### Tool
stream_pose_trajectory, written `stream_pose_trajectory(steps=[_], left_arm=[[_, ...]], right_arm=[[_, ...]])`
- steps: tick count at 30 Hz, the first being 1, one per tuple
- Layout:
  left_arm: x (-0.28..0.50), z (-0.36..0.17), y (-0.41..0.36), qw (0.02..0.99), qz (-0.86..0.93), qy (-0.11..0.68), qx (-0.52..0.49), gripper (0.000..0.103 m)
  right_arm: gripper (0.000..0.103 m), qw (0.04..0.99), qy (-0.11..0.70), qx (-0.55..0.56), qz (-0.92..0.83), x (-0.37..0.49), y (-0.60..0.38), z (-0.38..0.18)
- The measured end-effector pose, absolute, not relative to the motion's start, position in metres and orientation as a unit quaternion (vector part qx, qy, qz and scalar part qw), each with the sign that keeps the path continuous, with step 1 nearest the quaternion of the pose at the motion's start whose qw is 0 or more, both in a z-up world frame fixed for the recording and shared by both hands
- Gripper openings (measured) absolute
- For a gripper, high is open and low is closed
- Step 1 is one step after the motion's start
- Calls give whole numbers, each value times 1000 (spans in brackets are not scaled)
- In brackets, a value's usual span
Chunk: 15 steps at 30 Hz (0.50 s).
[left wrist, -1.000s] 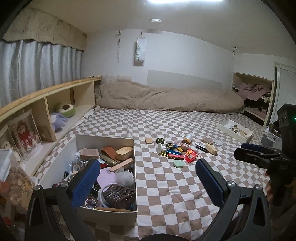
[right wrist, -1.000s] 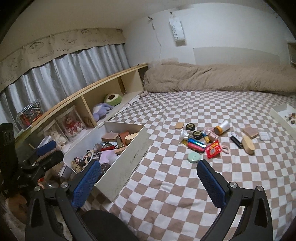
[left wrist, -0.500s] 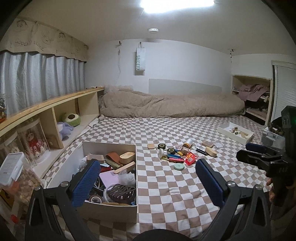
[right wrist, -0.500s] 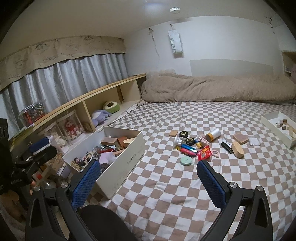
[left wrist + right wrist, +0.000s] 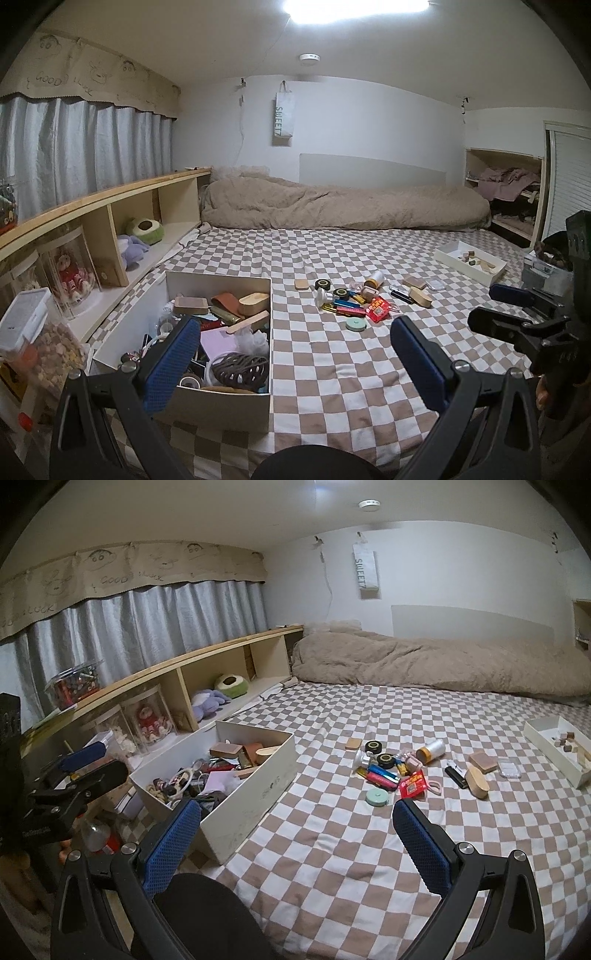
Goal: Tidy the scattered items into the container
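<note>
From the left wrist view, the left gripper [image 5: 295,354] hangs above the near edge of the checkered bed [image 5: 332,376] with its jaws spread wide and nothing between them; the cardboard container [image 5: 221,408] sits low on the left, its near wall just behind the left blue pad [image 5: 171,363], already crowded with odds and ends; the scattered items [image 5: 354,299] lie in a cluster well ahead of the jaws, roughly on the line between them, with a round green tape measure [image 5: 355,324] nearest; the right gripper [image 5: 511,310] shows at the right edge, side-on, and its opening cannot be told from here.

From the right wrist view, the right gripper [image 5: 297,840] has its jaws wide and empty; the container [image 5: 251,801] lies ahead on the left, angled, one corner near the left pad [image 5: 171,845]; the scattered items [image 5: 399,766] rest well beyond the jaws, slightly right of centre; the green tape measure [image 5: 376,796] is closest; a wooden oval piece [image 5: 476,782] lies farther right; a shallow white tray [image 5: 550,753] sits at the right edge; the left gripper [image 5: 86,768] appears at the far left.
</note>
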<state>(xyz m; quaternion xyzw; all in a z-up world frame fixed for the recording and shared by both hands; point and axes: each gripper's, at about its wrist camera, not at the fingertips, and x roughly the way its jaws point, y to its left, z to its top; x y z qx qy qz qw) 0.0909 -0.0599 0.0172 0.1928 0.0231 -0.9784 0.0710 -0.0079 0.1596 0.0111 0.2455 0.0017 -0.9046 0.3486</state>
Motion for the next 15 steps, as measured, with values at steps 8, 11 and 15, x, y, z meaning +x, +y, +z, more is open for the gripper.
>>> stream_pose_trajectory(steps=[8, 11, 15], left_arm=[[95, 16, -59, 64, -980, 28, 186, 103], [97, 16, -59, 65, -981, 29, 183, 103], [99, 16, -62, 71, -980, 31, 183, 103]], right_arm=[[103, 351, 7, 250, -903, -3, 153, 7], [103, 352, 9, 252, -901, -2, 151, 5], [103, 354, 10, 254, -900, -1, 148, 4]])
